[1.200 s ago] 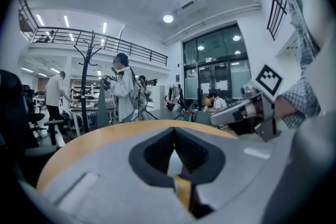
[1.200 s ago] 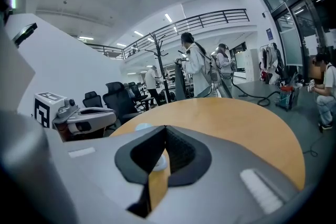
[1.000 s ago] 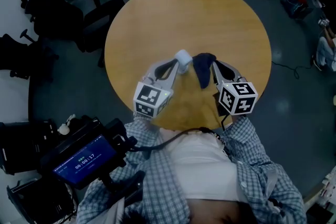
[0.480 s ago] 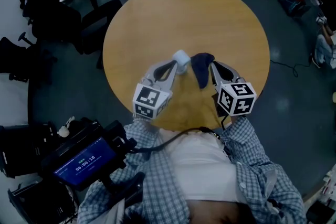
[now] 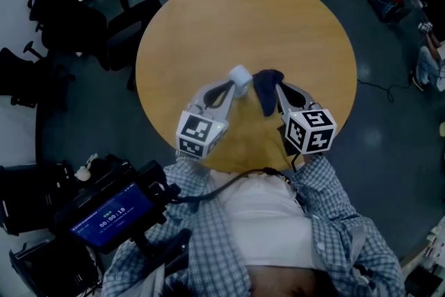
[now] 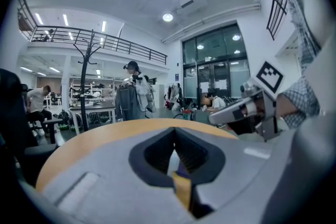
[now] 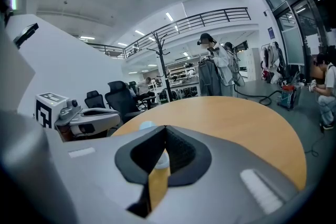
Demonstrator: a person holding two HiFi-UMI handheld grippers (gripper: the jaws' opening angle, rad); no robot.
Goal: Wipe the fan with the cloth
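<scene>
Lying bunched, dark blue cloth [image 5: 266,89]

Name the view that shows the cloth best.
Head view: the dark cloth shows plainly beside the white fan. Left gripper view: perhaps a dark sliver past its jaws. Right gripper view: none.

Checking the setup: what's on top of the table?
A small white fan and a dark blue cloth, side by side. Whatever lies under the cloth is covered.
</scene>
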